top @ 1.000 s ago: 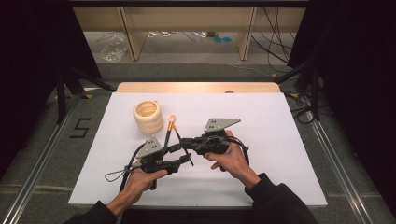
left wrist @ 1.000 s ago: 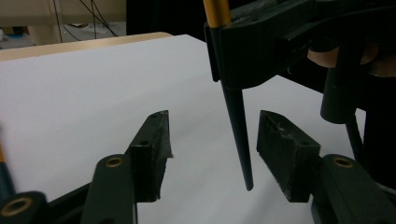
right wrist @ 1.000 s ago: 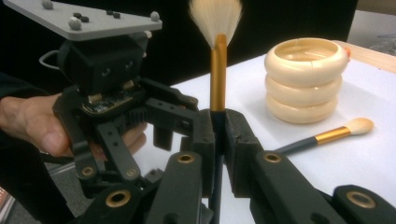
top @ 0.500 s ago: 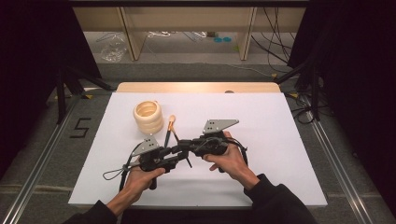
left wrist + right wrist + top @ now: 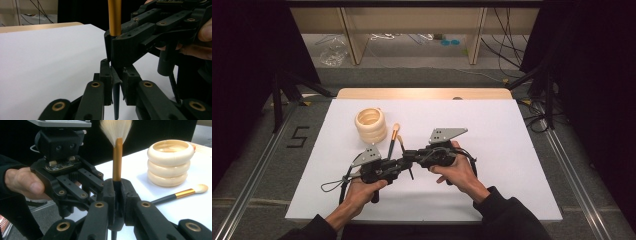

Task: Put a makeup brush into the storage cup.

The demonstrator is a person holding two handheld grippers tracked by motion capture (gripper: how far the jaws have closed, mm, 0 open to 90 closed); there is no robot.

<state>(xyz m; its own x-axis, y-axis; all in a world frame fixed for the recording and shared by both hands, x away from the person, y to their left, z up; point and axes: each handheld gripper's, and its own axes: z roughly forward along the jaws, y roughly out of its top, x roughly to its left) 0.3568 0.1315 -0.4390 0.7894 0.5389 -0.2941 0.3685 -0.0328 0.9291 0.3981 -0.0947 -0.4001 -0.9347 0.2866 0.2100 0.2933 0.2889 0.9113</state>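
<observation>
Two forearms are reaching in from the near edge of the white desk (image 5: 512, 150), and each hand is holding one hand-held gripper. The left hand (image 5: 362, 187) is wrapping around the left hand-held gripper (image 5: 404, 162), which is pointing across the desk toward the other one. The right hand (image 5: 457, 170) is holding the right hand-held gripper (image 5: 408, 156), which is pointing back at the left one. The two tips are meeting in the middle, low over the desk.

Between them is standing a makeup brush (image 5: 117, 152) with a gold collar and pale bristles on top. In the right gripper view the right hand-held gripper's jaws are squeezing tight on the brush's dark handle, just under the gold collar, so the brush is standing straight up. In the left gripper view the left hand-held gripper's jaws have just been closing and are now pinching the thin dark tip of the handle (image 5: 116, 100), lower down than the other jaws. Both are clamping on the same brush.

There are two makeup brushes. The second brush (image 5: 392, 140) is lying flat on the desk, just beside the stack of rings (image 5: 371, 124). The stack is made of three cream rings, one on top of the other, and it is sitting farther back on the desk, to the left of the hand-held grippers.
</observation>
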